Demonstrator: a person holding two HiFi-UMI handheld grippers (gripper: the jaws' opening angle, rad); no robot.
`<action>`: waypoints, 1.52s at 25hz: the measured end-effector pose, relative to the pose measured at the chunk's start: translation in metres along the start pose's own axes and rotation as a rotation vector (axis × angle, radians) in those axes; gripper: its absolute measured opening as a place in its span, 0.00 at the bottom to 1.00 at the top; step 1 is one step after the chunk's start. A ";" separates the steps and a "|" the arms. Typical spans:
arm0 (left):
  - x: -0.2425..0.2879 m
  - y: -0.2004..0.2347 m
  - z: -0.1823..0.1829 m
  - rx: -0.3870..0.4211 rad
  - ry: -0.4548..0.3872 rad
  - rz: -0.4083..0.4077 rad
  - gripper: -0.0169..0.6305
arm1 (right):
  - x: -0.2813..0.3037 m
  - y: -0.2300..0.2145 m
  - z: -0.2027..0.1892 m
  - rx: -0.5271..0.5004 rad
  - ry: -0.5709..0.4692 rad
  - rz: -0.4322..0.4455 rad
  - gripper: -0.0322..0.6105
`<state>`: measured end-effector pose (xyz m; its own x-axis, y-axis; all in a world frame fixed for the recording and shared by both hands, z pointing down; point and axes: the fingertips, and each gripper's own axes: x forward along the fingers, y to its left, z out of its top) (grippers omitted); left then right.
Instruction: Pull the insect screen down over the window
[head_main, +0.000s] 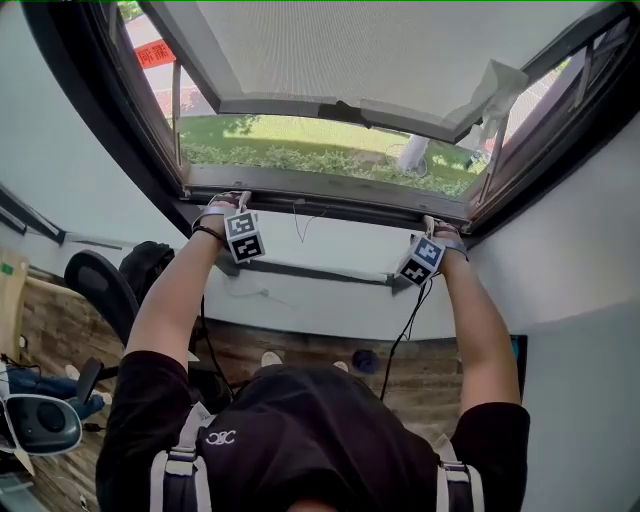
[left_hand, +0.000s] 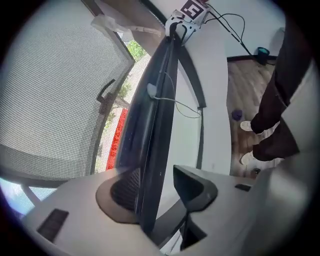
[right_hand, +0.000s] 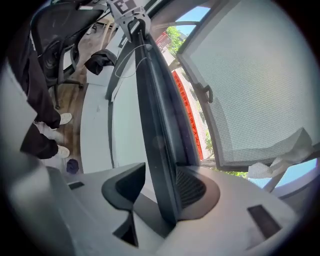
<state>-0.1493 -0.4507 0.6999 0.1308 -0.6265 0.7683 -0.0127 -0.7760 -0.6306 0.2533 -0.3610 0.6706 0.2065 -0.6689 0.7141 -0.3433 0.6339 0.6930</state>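
**Calling the pull nearly done, not confirmed**

Both arms are up at the window (head_main: 120, 125). My left hand-held gripper (left_hand: 159, 186) has its jaws spread around a dark bar (left_hand: 147, 135). The outer pad sits just beside the bar and the inner one is clear of it, so no pinch. My right hand-held gripper (right_hand: 159, 189) reads the same: spread, with the bar between the jaws.

In the head view they sit at 10 o'clock and between 2 and 3 o'clock, near the bar's two ends, along the lower edge of the opening. I take that bar for the pull rail. A thin cord (head_main: 300, 218) hangs off its middle.

The insect screen (head_main: 380, 50) mesh fills 12 o'clock. Below it is a strip of grass (head_main: 330, 150), and I can't tell if mesh covers it.

My read: the rail is at or near bottom. Left to do: check it seats, then back the jaws off.
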 end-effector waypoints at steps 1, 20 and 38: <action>0.001 0.000 0.000 -0.003 -0.003 0.007 0.32 | 0.001 0.002 -0.001 -0.006 0.009 -0.004 0.36; 0.010 -0.002 0.003 -0.047 -0.002 0.050 0.36 | 0.010 0.009 -0.003 -0.026 0.095 -0.046 0.40; 0.006 0.007 0.004 -0.026 0.001 0.057 0.35 | 0.011 0.002 -0.006 -0.040 0.092 -0.109 0.44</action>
<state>-0.1448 -0.4591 0.6997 0.1280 -0.6696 0.7316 -0.0457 -0.7409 -0.6701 0.2606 -0.3643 0.6808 0.3239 -0.6973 0.6394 -0.2781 0.5759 0.7688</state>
